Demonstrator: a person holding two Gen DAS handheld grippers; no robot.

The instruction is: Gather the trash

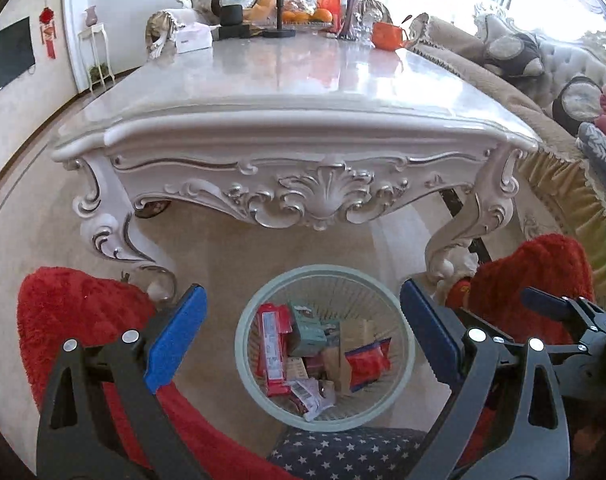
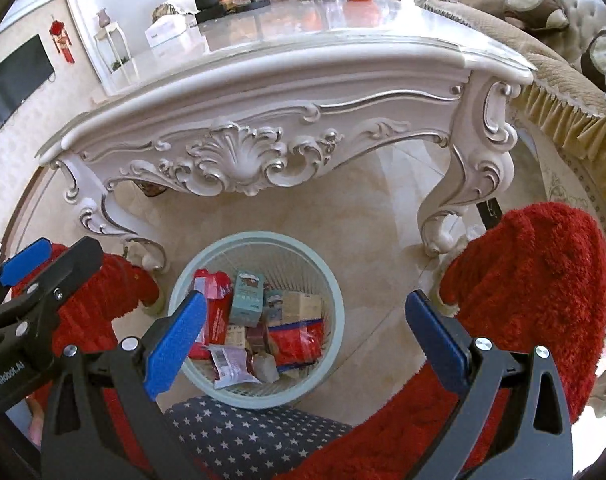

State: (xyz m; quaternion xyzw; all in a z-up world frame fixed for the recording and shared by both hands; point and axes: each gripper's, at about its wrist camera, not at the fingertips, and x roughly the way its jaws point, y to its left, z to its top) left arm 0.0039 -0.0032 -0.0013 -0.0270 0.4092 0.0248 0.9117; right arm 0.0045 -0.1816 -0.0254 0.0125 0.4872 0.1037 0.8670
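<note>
Already the trash [image 1: 323, 352] lies heaped in the pale bin [image 1: 403, 328] on the floor, handy before the carved table [image 1: 303, 128]. Both the left gripper [image 1: 303, 340] and right gripper [image 2: 303, 340] hang above it released and empty, likely finished dropping.

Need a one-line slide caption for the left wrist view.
Open left tongs hover empty above a bin filled with wrappers, before an ornate white table.
</note>
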